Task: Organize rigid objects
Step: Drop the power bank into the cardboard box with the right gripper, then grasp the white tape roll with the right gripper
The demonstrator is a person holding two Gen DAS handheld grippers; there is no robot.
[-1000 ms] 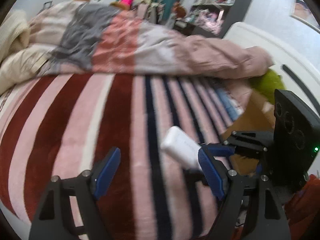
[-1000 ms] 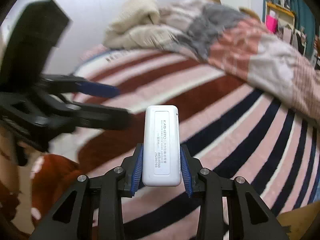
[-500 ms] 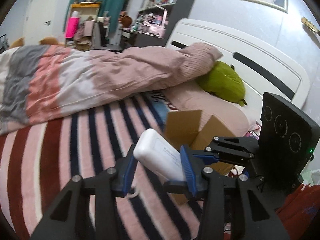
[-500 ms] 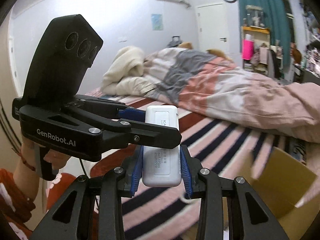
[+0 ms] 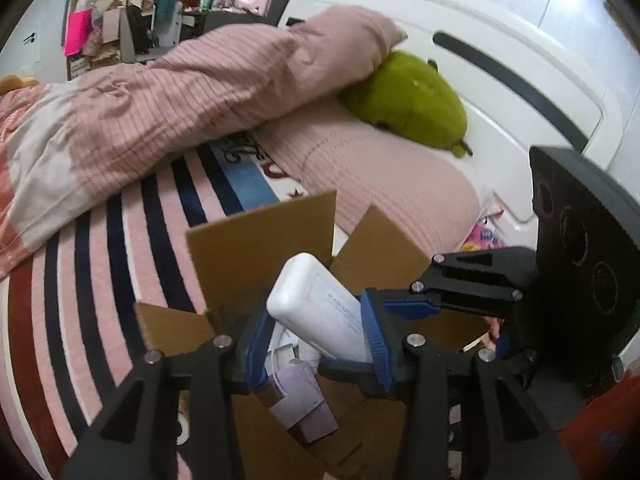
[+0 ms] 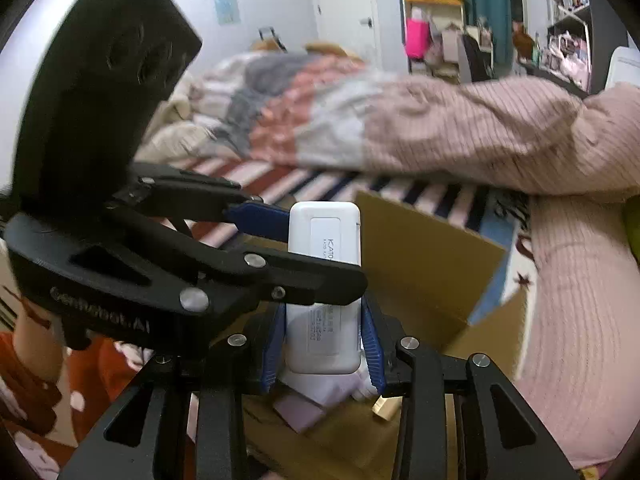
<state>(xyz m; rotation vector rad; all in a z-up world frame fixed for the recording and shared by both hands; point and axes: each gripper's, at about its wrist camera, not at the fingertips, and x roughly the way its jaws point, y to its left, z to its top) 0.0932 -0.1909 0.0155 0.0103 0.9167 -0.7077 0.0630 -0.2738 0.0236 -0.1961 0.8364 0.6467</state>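
Observation:
A white rectangular device with a printed label (image 5: 316, 312) (image 6: 324, 272) hangs over an open cardboard box (image 5: 260, 248) (image 6: 420, 256). My right gripper (image 6: 324, 332) is shut on its two narrow sides near the lower end. My left gripper (image 5: 316, 344) comes in across it and is shut on the same device, one blue pad (image 6: 256, 216) against its far face. Inside the box lie a lilac carton (image 5: 304, 404) and a white round item (image 5: 280, 344), partly hidden by the fingers.
The box sits on a striped blanket (image 5: 80, 280) on a bed. A pink pillow (image 5: 380, 184), a green plush toy (image 5: 408, 100) and a white headboard (image 5: 500, 40) lie beyond it. A pink quilt (image 5: 180, 88) is bunched up to the left. A hand in an orange sleeve (image 6: 32, 360) holds the left gripper.
The left gripper's jaws, wide apart a second ago, have shut on the white device held by the right gripper. Both grippers have swung together from the striped blanket to above the cardboard box.

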